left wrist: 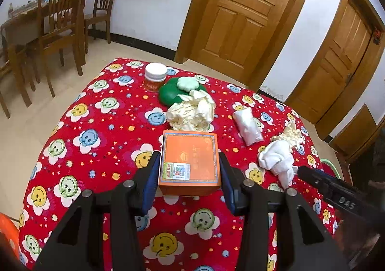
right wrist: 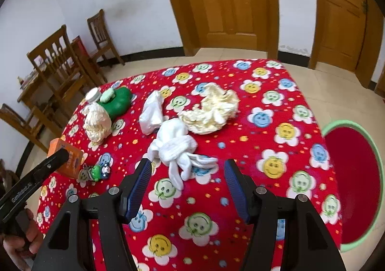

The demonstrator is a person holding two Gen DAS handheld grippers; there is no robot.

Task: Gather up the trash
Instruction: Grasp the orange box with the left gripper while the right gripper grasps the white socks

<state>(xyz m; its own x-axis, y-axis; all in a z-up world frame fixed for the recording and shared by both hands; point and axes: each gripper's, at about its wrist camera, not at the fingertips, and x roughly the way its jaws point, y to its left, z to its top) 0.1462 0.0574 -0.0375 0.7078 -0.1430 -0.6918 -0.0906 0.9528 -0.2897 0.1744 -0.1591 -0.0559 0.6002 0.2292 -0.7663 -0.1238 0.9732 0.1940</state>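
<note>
Between the left gripper (left wrist: pixel 190 172) jaws: orange box (left wrist: pixel 189 162) clamped | right gripper (right wrist: pixel 187 170) gaping, empty | white crumpled wad (right wrist: pixel 173 145) dead ahead, nearest right hand

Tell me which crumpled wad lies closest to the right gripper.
The white wad, just ahead of the right gripper. Both cream wads and the white packet lie farther back.

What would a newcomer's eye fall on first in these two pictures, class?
First, the red smiley-flower tablecloth covering the table. Then the orange box between the left gripper's fingers, and crumpled white tissue just ahead of the open right gripper.
</note>
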